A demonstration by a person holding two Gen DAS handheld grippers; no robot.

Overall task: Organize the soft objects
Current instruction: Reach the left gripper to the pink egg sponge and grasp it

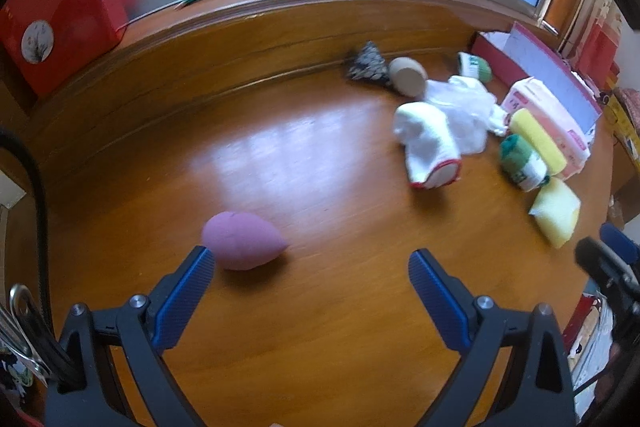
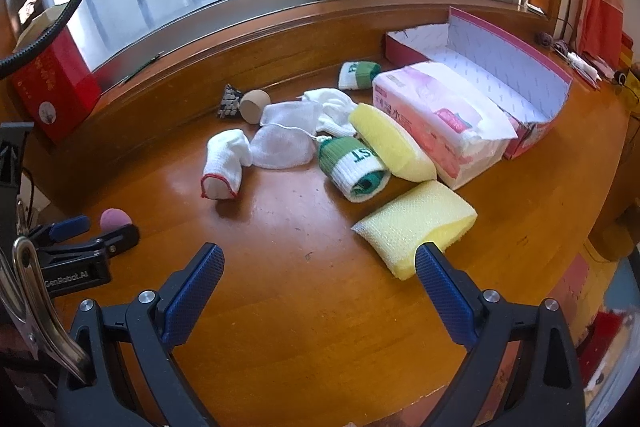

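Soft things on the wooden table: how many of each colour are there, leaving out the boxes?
Yellow: 2, a sponge near the right jaws and a sponge against the tissue pack.
Green and white: 2, a rolled sock and another rolled sock.
White: 3, a rolled sock, a mesh pouch, a cloth.
Purple: 1, makeup sponge.
Pink: 1, tissue pack.
Total: 9

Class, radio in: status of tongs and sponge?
Left tongs open, right tongs open. Purple sponge beside left tip, ungrasped. Nothing blocking it.
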